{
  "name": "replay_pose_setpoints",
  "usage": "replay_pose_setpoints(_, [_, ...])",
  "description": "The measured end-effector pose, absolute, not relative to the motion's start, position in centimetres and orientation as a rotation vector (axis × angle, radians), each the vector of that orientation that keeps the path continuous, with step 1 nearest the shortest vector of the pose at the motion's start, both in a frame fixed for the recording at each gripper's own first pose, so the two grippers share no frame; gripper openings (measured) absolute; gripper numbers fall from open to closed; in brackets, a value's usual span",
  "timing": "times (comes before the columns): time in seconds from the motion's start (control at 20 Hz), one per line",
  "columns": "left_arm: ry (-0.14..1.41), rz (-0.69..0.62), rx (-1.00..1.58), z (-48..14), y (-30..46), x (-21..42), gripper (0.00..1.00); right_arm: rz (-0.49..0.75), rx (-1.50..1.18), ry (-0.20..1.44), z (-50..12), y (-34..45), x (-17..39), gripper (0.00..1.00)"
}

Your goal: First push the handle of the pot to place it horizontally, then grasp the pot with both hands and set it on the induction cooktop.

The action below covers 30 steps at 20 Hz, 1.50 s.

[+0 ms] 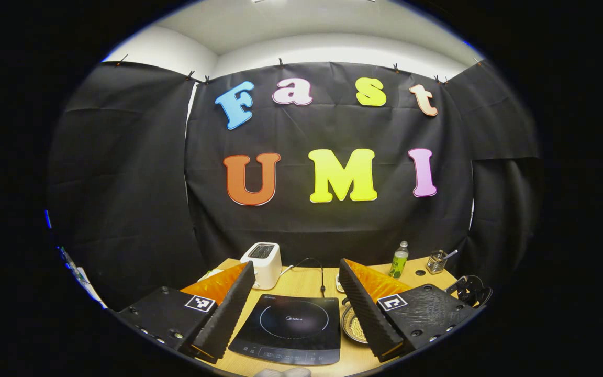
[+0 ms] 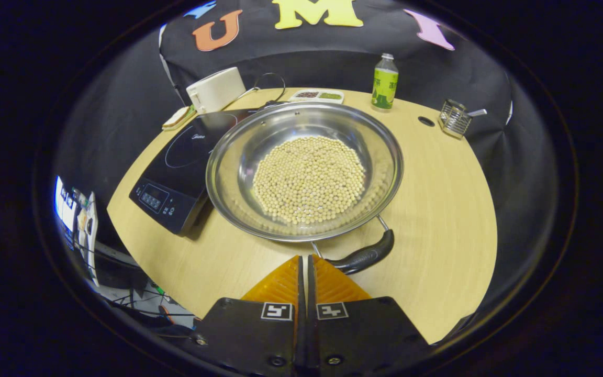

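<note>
Table (image 2: 437, 209) of pale wood, bearing induction cooktop (image 2: 186, 162) and, touching its right edge, wide steel pot (image 2: 301, 125) part-filled with beans (image 2: 309, 178). Judged rigid, slick-walled and moderately heavy; contents liable to shift if tilted. Handle (image 2: 364, 256) at near rim, angled, dark and grippy: likely best purchase, opposite rim second. Right gripper (image 2: 304, 262) with jaws together, just short of handle. Left gripper (image 1: 296, 285) with jaws apart, raised above cooktop.

Light wooden table (image 2: 437, 220) with rounded edge | steel pot (image 2: 238, 157) of pale beans centre, black handle (image 2: 364, 256) toward the near edge | black induction cooktop (image 2: 176, 173) touching its left | white toaster (image 2: 215, 89), small tray (image 2: 317, 95), green bottle (image 2: 384, 82), wire holder (image 2: 456, 119) along the back
</note>
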<state>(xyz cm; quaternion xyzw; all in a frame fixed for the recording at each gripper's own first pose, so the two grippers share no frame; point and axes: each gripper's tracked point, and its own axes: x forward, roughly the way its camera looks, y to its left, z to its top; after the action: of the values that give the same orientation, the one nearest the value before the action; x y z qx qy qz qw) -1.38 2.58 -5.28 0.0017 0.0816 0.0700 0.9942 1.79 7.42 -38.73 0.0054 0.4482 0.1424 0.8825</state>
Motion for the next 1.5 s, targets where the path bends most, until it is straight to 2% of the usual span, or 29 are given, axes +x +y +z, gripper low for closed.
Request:
replay_pose_setpoints(0.2, [0.169,0.135,0.007,-5.4,2.1,-0.9,0.96,0.286,0.019,0.939,-38.9,6.6,2.2,0.04])
replay_pose_setpoints(0.25, [0.168,0.135,0.006,-5.4,2.0,-0.9,0.96,0.284,0.019,0.941,-38.9,6.4,2.2,0.0])
replay_pose_setpoints(0.85, [0.179,0.144,0.003,-5.6,0.3,0.1,0.96,0.272,0.02,0.955,-38.8,3.4,3.6,0.0])
replay_pose_setpoints(0.95, [0.179,0.145,0.005,-5.4,-0.1,0.3,0.96,0.275,0.018,0.955,-38.8,3.1,3.9,0.04])
replay_pose_setpoints(1.1, [0.178,0.148,0.004,-5.1,-0.9,0.6,0.96,0.285,0.019,0.956,-38.8,2.6,4.3,0.01])
replay_pose_setpoints(1.15, [0.18,0.149,0.005,-5.1,-1.2,0.8,0.96,0.288,0.017,0.955,-38.8,2.3,4.5,0.04])
replay_pose_setpoints(1.5, [0.19,0.176,0.002,-5.4,-3.0,1.0,0.96,0.309,-0.001,0.957,-38.9,0.4,5.8,0.01])
